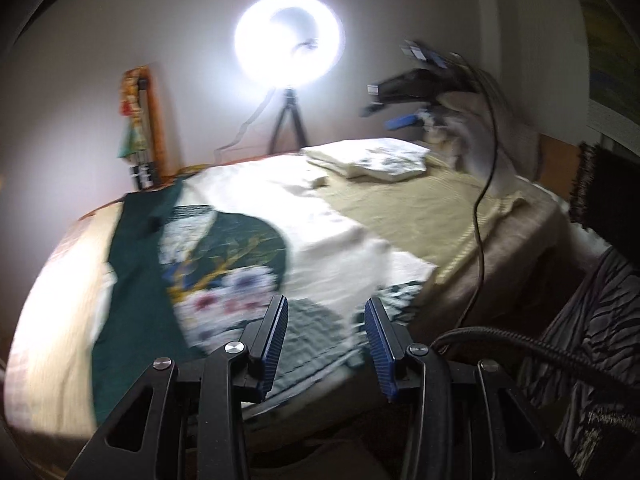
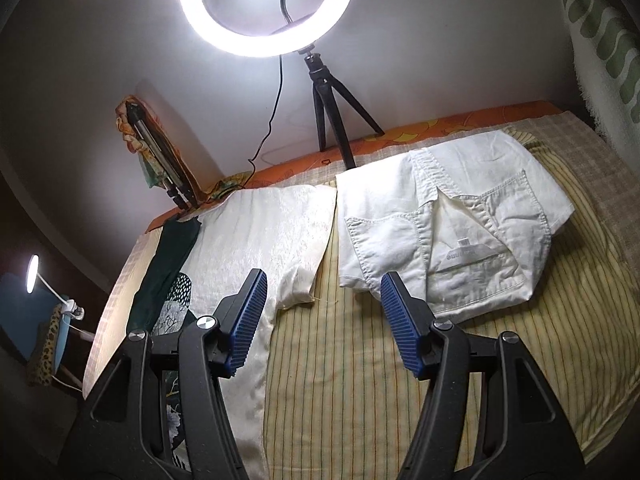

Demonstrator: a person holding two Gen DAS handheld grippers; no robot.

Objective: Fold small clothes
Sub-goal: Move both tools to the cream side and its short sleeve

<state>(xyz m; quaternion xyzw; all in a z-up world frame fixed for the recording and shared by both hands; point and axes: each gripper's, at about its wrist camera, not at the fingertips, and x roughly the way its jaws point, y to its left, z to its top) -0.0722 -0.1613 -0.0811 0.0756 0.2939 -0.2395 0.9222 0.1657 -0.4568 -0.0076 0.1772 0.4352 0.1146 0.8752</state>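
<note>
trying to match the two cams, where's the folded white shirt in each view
Left wrist view: the folded white cotton shirt lies at upper centre-right, blurred, far across the striped yellow bedsheet.
Right wrist view: centre-right, large, just beyond the right fingers.
Shared landmark: the glowing ring light on its black tripod.

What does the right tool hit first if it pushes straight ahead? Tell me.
Likely the striped bedsheet between the cream garment and the folded white shorts. The right tool is open; depth is unclear.
</note>
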